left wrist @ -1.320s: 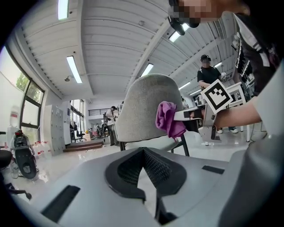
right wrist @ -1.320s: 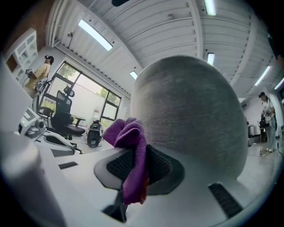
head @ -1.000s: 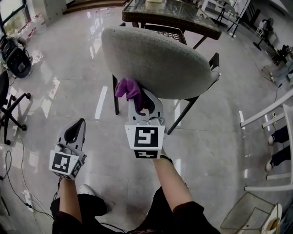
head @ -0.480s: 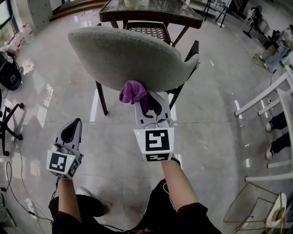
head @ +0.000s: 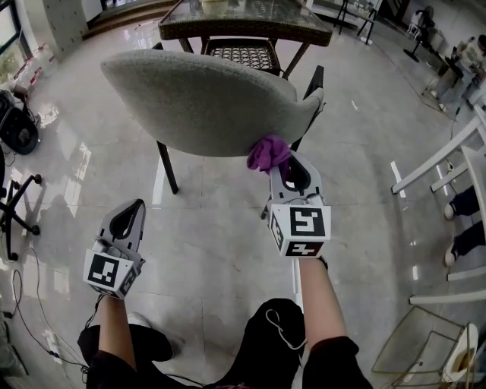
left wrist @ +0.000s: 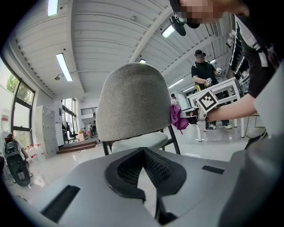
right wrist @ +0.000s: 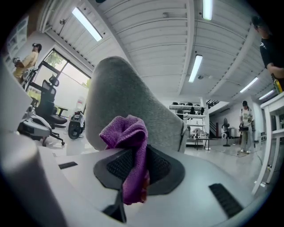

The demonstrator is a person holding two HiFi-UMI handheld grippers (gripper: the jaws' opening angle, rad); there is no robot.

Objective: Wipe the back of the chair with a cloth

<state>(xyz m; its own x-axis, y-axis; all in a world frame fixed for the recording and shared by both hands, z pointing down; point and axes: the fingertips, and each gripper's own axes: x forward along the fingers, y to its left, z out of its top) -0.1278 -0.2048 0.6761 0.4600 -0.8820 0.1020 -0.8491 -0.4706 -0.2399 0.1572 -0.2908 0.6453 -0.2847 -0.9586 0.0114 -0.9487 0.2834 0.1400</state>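
A chair with a grey fabric back (head: 199,102) stands before me, its curved back toward me. My right gripper (head: 289,169) is shut on a purple cloth (head: 267,152), which presses against the lower right edge of the chair back. In the right gripper view the cloth (right wrist: 129,150) is bunched between the jaws with the grey back (right wrist: 124,95) right behind it. My left gripper (head: 126,220) hangs low at the left, shut and holding nothing, well short of the chair. The left gripper view shows the chair back (left wrist: 133,99) and the cloth (left wrist: 178,118) at its right side.
A dark wicker table (head: 243,19) stands behind the chair. An office chair base (head: 15,205) is at the far left, white furniture frames (head: 448,175) at the right. Cables (head: 30,304) lie on the glossy tiled floor. People stand in the background.
My right gripper has slid the purple cloth rightward along the lower edge of the chair back, from the middle to near its right end. The left gripper stays low at the left.
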